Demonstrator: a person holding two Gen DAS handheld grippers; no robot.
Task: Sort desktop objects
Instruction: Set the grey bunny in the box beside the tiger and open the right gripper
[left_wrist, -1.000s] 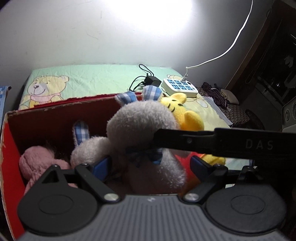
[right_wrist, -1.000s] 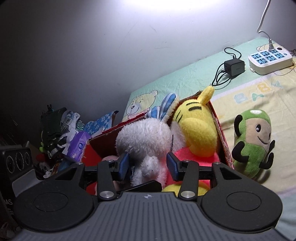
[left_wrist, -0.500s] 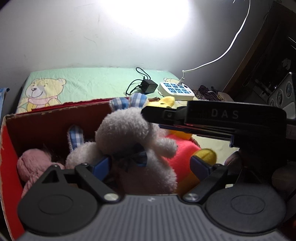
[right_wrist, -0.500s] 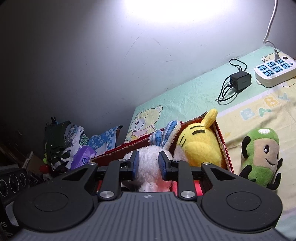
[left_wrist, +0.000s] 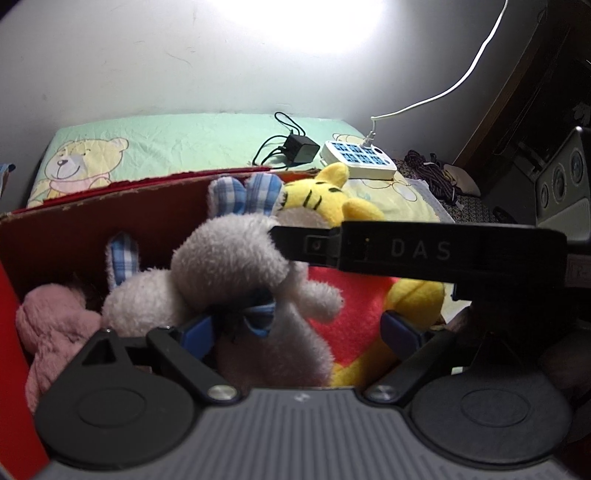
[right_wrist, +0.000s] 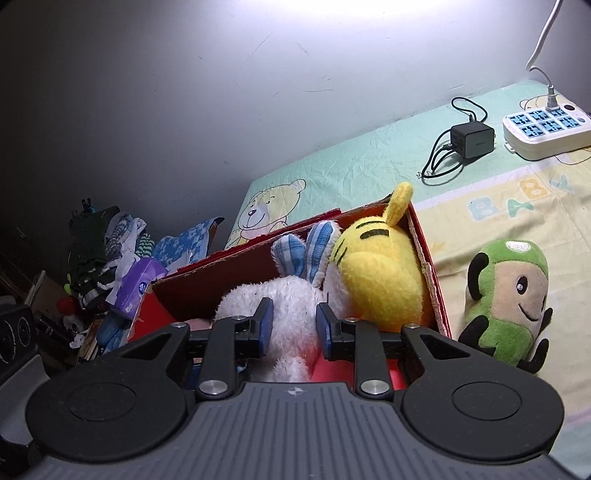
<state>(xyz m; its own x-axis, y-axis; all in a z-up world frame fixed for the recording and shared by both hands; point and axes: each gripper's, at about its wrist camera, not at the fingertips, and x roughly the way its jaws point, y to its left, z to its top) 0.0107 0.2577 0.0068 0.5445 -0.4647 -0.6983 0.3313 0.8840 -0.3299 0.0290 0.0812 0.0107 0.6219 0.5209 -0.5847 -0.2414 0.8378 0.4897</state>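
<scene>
Red cardboard box (right_wrist: 424, 254) sat at the bedsheet's (right_wrist: 369, 162) left end, packed with the yellow tiger plush (right_wrist: 380, 280) and white rabbit plush (right_wrist: 291, 299). Right gripper (right_wrist: 293, 325) pinched the rabbit's body. Left gripper (left_wrist: 299, 328) was spread wide, holding nothing. Green plush (right_wrist: 506, 302) stood just outside the box.

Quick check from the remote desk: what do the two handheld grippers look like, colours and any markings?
Both look alike: a grey ribbed body, two round black discs, black finger arms with silver screws, and blue pads on the fingertips. The right gripper, seen side-on in the left wrist view, is black with "DAS" lettered on it. No sleeves or cables show.
</scene>
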